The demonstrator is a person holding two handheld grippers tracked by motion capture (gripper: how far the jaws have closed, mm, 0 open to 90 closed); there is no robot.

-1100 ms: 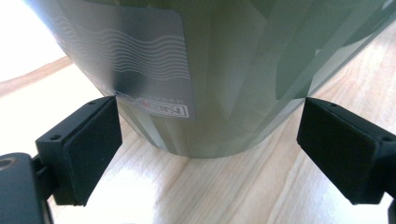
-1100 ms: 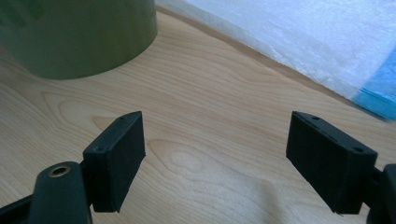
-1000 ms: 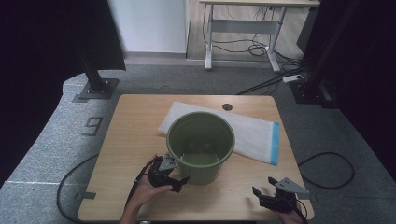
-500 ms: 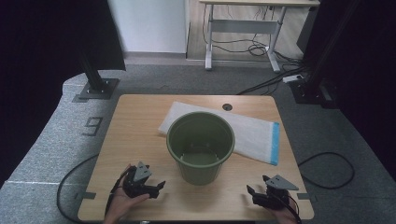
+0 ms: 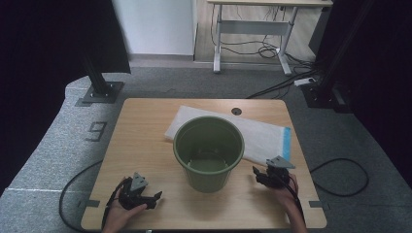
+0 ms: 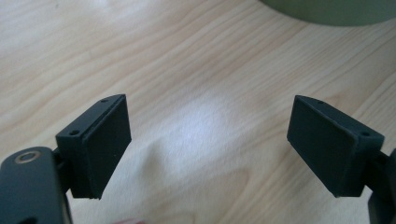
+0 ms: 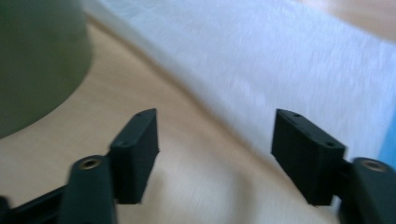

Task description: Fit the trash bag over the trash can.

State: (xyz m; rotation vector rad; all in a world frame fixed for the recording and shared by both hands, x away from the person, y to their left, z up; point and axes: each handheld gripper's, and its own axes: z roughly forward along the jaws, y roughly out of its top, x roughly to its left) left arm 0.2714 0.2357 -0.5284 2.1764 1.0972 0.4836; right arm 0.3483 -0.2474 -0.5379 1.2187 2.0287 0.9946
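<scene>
The green pot (image 5: 209, 153) stands upright near the middle of the tabletop (image 5: 145, 126), its far edge overlapping a white bag with a blue end (image 5: 265, 138) that lies flat behind it. In the right gripper view the pot is a blurred green wall cut off at the left, with the bag's white sheet ahead. The right hand-held gripper (image 5: 262, 175), just right of the pot, has its jaws apart, just been closing, nothing between them. The left hand-held gripper (image 5: 148, 199), well left of the pot, gapes over bare wood.
</scene>
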